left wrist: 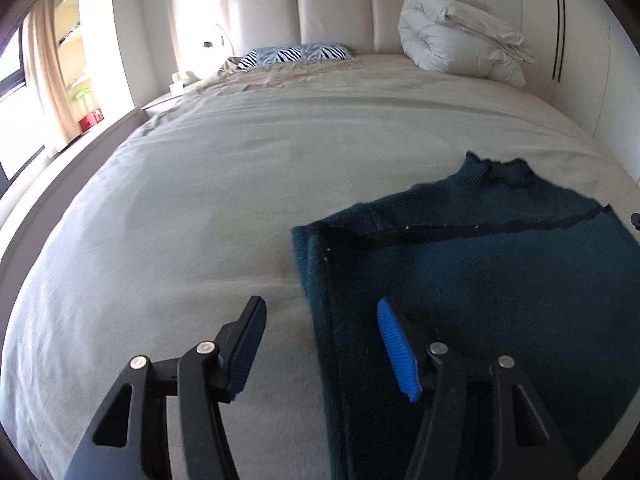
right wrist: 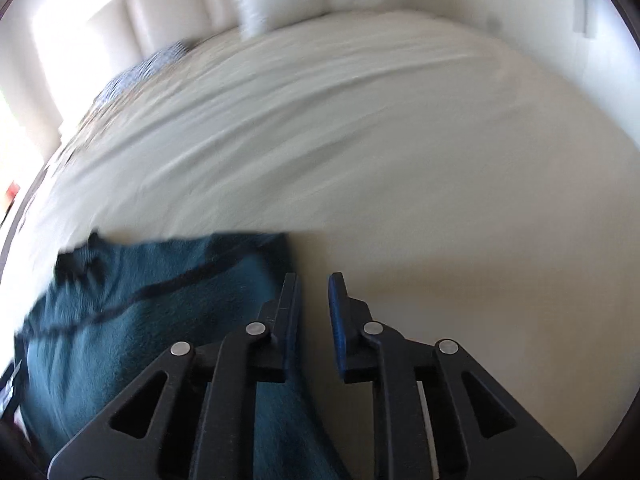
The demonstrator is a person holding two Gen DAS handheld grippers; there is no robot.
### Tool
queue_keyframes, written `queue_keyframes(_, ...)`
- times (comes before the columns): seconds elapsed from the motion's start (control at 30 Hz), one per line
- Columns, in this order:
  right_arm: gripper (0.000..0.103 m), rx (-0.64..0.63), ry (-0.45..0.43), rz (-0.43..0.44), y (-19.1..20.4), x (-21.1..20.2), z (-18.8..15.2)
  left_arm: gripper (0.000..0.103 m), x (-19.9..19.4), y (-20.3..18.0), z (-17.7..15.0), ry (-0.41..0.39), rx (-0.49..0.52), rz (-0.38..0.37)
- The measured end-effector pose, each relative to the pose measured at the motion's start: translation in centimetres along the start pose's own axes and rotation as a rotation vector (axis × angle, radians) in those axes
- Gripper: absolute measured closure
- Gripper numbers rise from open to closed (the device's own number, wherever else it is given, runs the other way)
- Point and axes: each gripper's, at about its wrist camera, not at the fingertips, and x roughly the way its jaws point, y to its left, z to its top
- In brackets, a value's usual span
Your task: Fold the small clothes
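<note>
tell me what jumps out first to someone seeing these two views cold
The dark teal sweater stands out most, spread flat on the pale bed sheet near the foot of the bed. The left gripper hangs wide open over the sweater's left edge, while the right gripper, with a narrower gap, hangs over the sweater's right edge. At the headboard end sit a bundled white duvet and a zebra-print pillow.

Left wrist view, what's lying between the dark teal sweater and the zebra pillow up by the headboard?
Only bare, wrinkled beige bedsheet lies between sweater and pillow, in the left wrist view.
</note>
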Motion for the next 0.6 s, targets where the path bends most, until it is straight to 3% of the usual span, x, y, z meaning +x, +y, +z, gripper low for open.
queue_keyframes(0.1,0.088,-0.02,-0.017,0.151,1.9,-3.1,-1.7,0.043,-3.2,-0.6,-0.4,-0.034,-0.033,-0.056)
queue_keyframes(0.13,0.088,-0.051,0.005,0.252,3.6,-4.1,-3.0,0.043,-3.8,-1.2,-0.8,-0.03,-0.029,-0.085)
queue_keyframes(0.23,0.088,-0.169,0.11,0.499,8.6,-5.3,-7.1,0.042,-4.3,-3.9,-2.6,0.02,0.028,-0.148)
queue_keyframes(0.3,0.088,-0.216,0.198,0.6,11.2,-5.0,-10.0,0.042,-3.7,-5.2,-4.0,0.06,0.059,-0.133)
queue_keyframes(0.37,0.088,-0.221,0.299,0.658,12.8,-3.7,-12.5,0.042,-3.2,-5.4,-4.9,0.09,0.052,-0.122)
queue_keyframes(0.43,0.088,-0.215,0.349,0.646,13.0,-2.5,-13.7,0.042,-3.4,-5.5,-5.4,0.096,0.061,-0.112)
queue_keyframes(0.5,0.088,-0.148,0.339,0.665,11.4,-1.9,-13.7,0.042,-3.5,-5.6,-5.8,0.094,0.078,-0.106)
queue_keyframes(0.6,0.088,-0.046,0.292,0.619,7.9,-2.0,-12.9,0.042,-3.3,-5.3,-5.8,0.095,0.073,-0.113)
